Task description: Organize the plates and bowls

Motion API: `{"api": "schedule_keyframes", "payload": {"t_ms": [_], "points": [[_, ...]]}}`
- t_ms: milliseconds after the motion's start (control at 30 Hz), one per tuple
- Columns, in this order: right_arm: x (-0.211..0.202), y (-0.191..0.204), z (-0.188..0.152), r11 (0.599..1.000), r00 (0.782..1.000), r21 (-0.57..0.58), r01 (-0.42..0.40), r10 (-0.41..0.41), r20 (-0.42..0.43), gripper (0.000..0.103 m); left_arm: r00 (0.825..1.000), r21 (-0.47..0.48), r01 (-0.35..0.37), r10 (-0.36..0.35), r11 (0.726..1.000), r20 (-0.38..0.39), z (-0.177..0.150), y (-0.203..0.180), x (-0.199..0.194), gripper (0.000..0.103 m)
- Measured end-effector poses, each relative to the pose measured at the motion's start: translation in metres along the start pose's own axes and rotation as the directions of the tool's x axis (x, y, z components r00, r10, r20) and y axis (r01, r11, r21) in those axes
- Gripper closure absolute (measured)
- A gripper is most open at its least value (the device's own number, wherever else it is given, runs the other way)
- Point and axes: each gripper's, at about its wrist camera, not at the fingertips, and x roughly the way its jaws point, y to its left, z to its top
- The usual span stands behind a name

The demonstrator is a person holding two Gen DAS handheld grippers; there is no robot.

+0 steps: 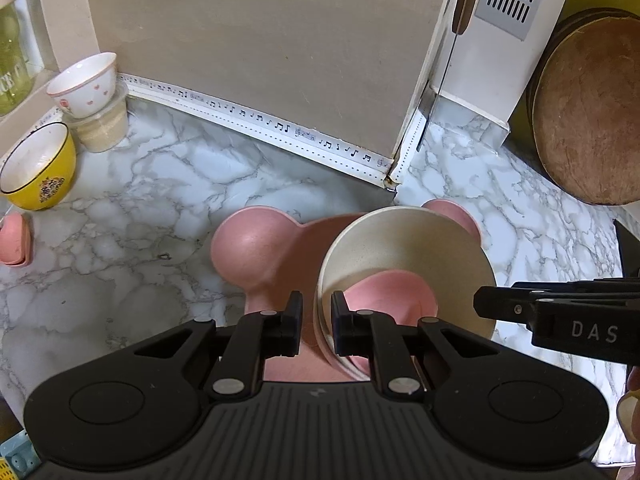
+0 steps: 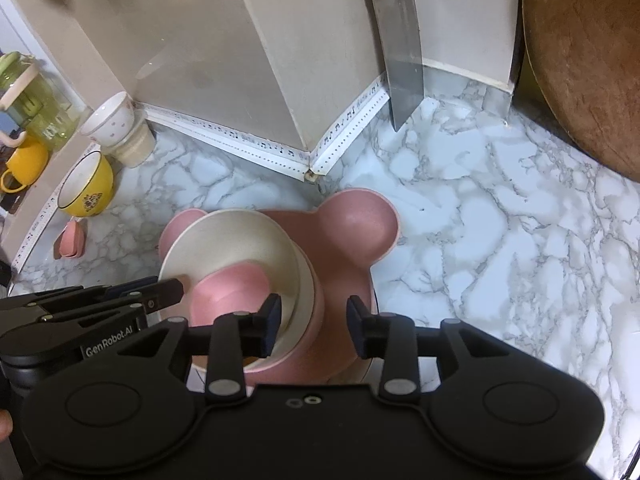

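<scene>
A pink bear-shaped plate (image 1: pixel 256 248) (image 2: pixel 352 232) lies on the marble counter. A cream bowl (image 1: pixel 404 240) (image 2: pixel 240 240) with a small pink dish inside (image 1: pixel 392 300) (image 2: pixel 228 292) rests tilted on it. My left gripper (image 1: pixel 316 320) is shut on the cream bowl's near-left rim, one finger inside and one outside. My right gripper (image 2: pixel 314 320) is open, its left finger inside the bowl's rim, its right finger over the pink plate. Each gripper shows in the other's view (image 1: pixel 552 316) (image 2: pixel 92 304).
A yellow bowl (image 1: pixel 36 168) (image 2: pixel 86 188), a white heart-print bowl on a cup (image 1: pixel 86 84) (image 2: pixel 110 120) and a pink item (image 1: pixel 14 240) (image 2: pixel 72 238) sit at left. A cleaver (image 2: pixel 400 48) and round wooden board (image 1: pixel 588 108) (image 2: pixel 588 60) stand at the back right.
</scene>
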Motion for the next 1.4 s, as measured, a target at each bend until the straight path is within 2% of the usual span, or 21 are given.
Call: {"api": "schedule_keyframes", "payload": {"t_ms": [267, 333, 400, 533, 600, 800, 933, 1067, 1300, 1400], "points": [[-0.027, 0.004, -0.010, 0.998, 0.998, -0.050, -0.030, 0.033, 0.055, 0.055, 0.999, -0.007, -0.002, 0.003, 1.000, 0.049, -0.010, -0.004, -0.029, 0.088], [-0.034, 0.004, -0.013, 0.998, 0.997, -0.061, -0.033, 0.037, 0.069, 0.052, 0.998, -0.007, 0.000, 0.001, 1.000, 0.062, -0.013, -0.007, -0.037, 0.085], [-0.040, 0.003, -0.016, 0.997, 0.995, -0.072, -0.038, 0.044, 0.085, 0.051, 0.997, -0.004, -0.002, 0.002, 1.000, 0.079, -0.017, -0.010, -0.045, 0.074], [-0.054, 0.002, -0.023, 0.994, 0.992, -0.095, -0.048, 0.059, 0.115, 0.047, 0.993, 0.011, -0.016, 0.015, 1.000, 0.121, -0.024, -0.018, -0.061, 0.062], [-0.062, 0.001, -0.027, 0.992, 0.988, -0.111, -0.054, 0.069, 0.135, 0.041, 0.990, 0.006, -0.012, 0.011, 1.000, 0.138, -0.027, -0.020, -0.069, 0.052], [-0.082, -0.011, -0.041, 0.987, 0.976, -0.126, -0.096, 0.119, 0.183, 0.025, 0.978, 0.022, -0.010, 0.006, 1.000, 0.209, -0.041, -0.032, -0.091, 0.035], [-0.092, -0.019, -0.051, 0.981, 0.968, -0.156, -0.112, 0.143, 0.207, 0.017, 0.966, 0.045, -0.027, 0.015, 0.999, 0.258, -0.051, -0.044, -0.102, 0.034], [-0.104, -0.022, -0.065, 0.970, 0.953, -0.221, -0.100, 0.157, 0.258, 0.006, 0.958, 0.053, -0.015, -0.001, 0.998, 0.288, -0.061, -0.057, -0.111, 0.029], [-0.126, -0.029, -0.088, 0.957, 0.919, -0.285, -0.045, 0.152, 0.365, 0.001, 0.948, 0.058, 0.015, -0.033, 0.998, 0.317, -0.080, -0.071, -0.121, 0.024], [-0.134, -0.034, -0.095, 0.955, 0.905, -0.294, -0.045, 0.164, 0.392, 0.000, 0.940, 0.066, 0.029, -0.050, 0.997, 0.338, -0.087, -0.075, -0.126, 0.023]]}}
